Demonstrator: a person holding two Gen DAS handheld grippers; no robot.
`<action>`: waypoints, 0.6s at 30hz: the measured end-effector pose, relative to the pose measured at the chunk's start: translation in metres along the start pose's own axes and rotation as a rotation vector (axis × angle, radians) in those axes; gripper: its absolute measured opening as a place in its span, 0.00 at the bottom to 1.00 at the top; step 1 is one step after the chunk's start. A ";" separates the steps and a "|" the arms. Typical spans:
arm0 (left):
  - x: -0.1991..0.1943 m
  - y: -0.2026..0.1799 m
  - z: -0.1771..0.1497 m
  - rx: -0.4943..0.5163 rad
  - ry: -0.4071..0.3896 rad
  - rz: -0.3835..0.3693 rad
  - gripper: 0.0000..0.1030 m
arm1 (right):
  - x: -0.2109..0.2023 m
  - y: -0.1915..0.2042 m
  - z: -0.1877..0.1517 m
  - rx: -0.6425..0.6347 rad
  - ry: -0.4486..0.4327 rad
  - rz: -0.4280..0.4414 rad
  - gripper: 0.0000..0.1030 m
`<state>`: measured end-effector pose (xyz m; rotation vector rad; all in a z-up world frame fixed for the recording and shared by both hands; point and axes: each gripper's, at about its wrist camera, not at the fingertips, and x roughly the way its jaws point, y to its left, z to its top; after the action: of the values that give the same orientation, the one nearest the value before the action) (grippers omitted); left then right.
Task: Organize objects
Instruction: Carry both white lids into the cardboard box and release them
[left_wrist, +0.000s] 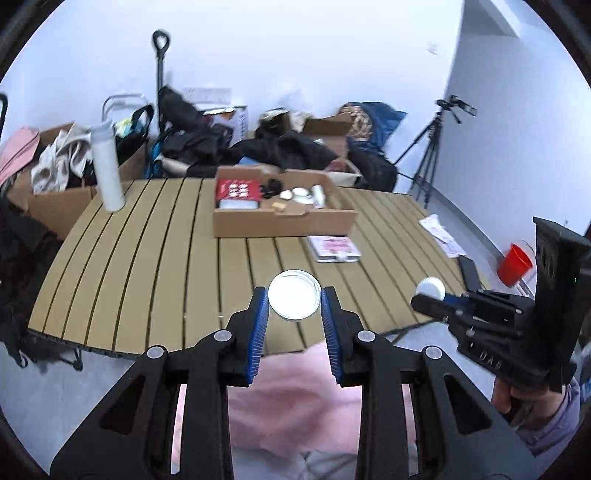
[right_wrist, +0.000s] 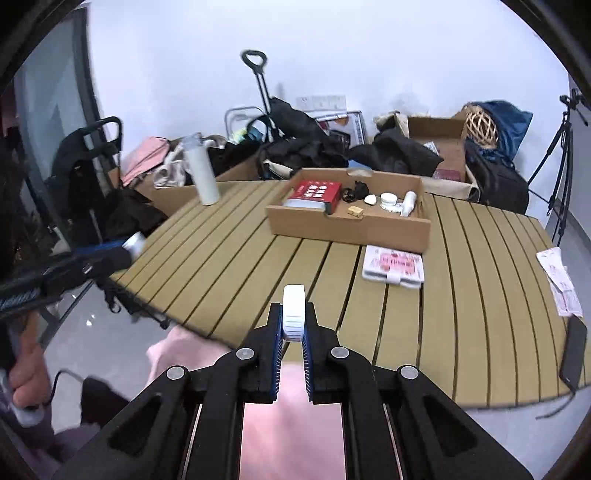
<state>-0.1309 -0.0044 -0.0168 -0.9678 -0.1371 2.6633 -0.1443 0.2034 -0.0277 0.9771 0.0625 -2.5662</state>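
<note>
My left gripper (left_wrist: 294, 295) is shut on a round clear jar (left_wrist: 294, 300) with white contents, held above the near edge of the slatted table (left_wrist: 155, 266). My right gripper (right_wrist: 293, 310) is shut on a white ribbed lid (right_wrist: 293, 314), seen edge-on between the blue pads. In the left wrist view the right gripper (left_wrist: 428, 297) shows at the right with the lid (left_wrist: 430, 287) at its tip. The left gripper (right_wrist: 123, 251) appears at the left edge of the right wrist view. An open cardboard box (right_wrist: 347, 221) sits at the table's far middle, holding a red box, white jars and small items.
A pink-and-white packet (right_wrist: 393, 267) lies in front of the box. A tall white bottle (right_wrist: 202, 173) stands far left. Papers (right_wrist: 559, 280) and a dark phone (right_wrist: 574, 354) lie near the right edge. A red cup (left_wrist: 514, 264), a tripod (left_wrist: 428, 155) and piled bags surround the table.
</note>
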 end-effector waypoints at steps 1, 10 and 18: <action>-0.004 -0.005 -0.002 0.014 -0.003 -0.008 0.25 | -0.003 -0.001 -0.004 -0.004 0.001 -0.011 0.10; -0.021 -0.023 -0.004 0.045 -0.044 -0.020 0.25 | -0.021 -0.005 -0.014 0.003 -0.029 -0.022 0.10; 0.030 0.012 0.023 -0.054 0.049 -0.131 0.25 | 0.005 -0.027 0.017 0.015 -0.011 0.051 0.10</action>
<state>-0.1703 -0.0064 -0.0194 -1.0040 -0.2539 2.5262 -0.1684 0.2238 -0.0210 0.9581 0.0153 -2.5286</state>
